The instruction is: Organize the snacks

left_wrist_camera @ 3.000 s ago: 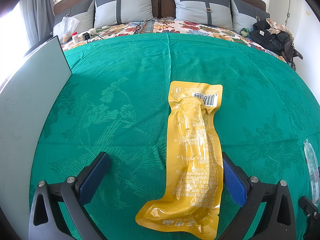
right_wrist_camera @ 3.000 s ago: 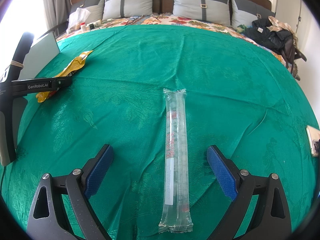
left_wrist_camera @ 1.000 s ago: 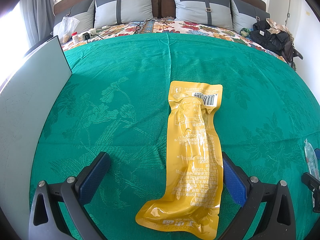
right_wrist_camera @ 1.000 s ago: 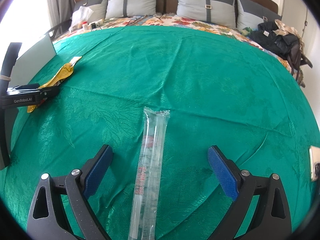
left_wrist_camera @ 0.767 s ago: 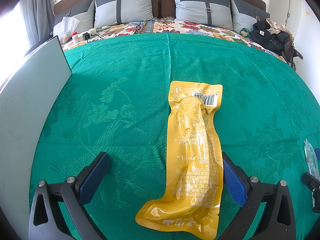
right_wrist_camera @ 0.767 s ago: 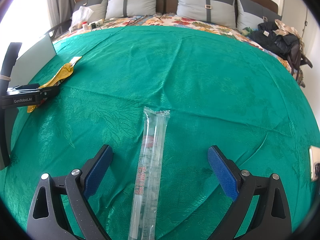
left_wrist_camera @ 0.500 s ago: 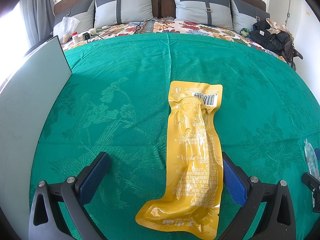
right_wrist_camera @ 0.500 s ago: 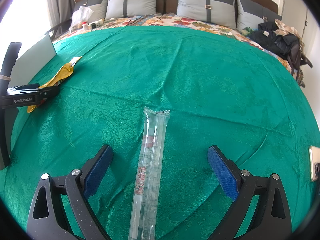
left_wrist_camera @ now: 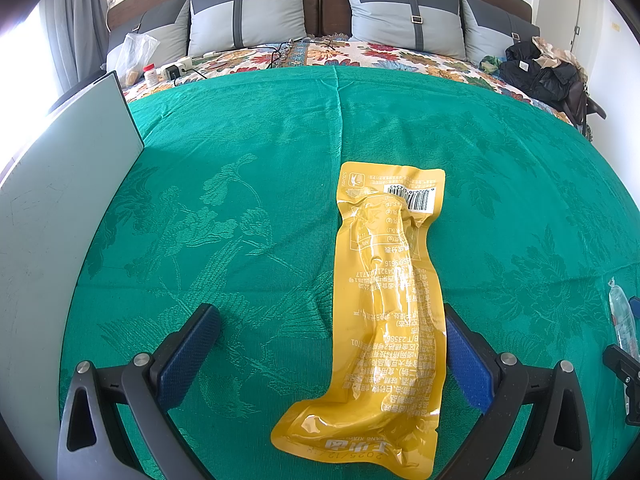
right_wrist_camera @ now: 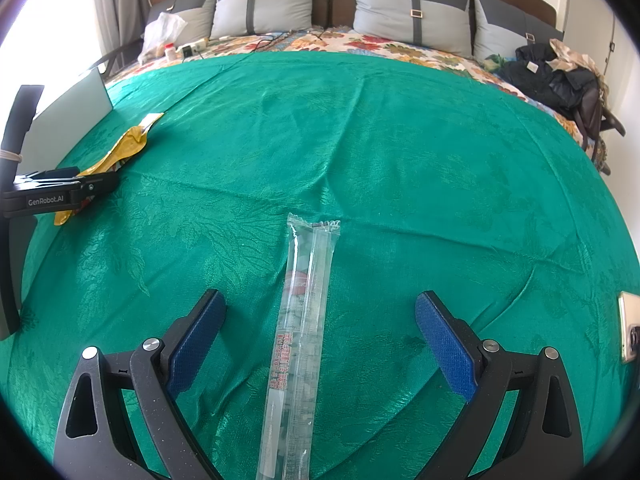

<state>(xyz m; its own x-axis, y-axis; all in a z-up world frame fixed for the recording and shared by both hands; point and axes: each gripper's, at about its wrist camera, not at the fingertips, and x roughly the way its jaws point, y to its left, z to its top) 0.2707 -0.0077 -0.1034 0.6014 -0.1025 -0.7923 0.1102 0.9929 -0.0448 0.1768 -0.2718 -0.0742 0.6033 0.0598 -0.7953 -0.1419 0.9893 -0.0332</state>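
A long yellow snack pouch [left_wrist_camera: 386, 312] lies flat on the green bedspread [left_wrist_camera: 248, 168], its near end between the fingers of my open left gripper [left_wrist_camera: 332, 344], closer to the right finger. It also shows in the right wrist view [right_wrist_camera: 116, 156] at far left. A long clear snack packet [right_wrist_camera: 302, 328] lies on the bedspread between the fingers of my open right gripper [right_wrist_camera: 320, 336]. Its far end shows in the left wrist view [left_wrist_camera: 620, 320] at the right edge. Neither gripper holds anything.
A grey-white flat panel [left_wrist_camera: 52, 216] stands along the left side of the bed. Pillows [left_wrist_camera: 248, 12], a plastic bag [left_wrist_camera: 136, 56] and small items sit at the headboard. Dark clothes [right_wrist_camera: 556, 76] lie at back right. A phone [right_wrist_camera: 632, 332] lies at right.
Over three seconds the right gripper shifted so the clear packet sits lower and slanted in its view. In the last second nothing has visibly moved. The left gripper stayed still.
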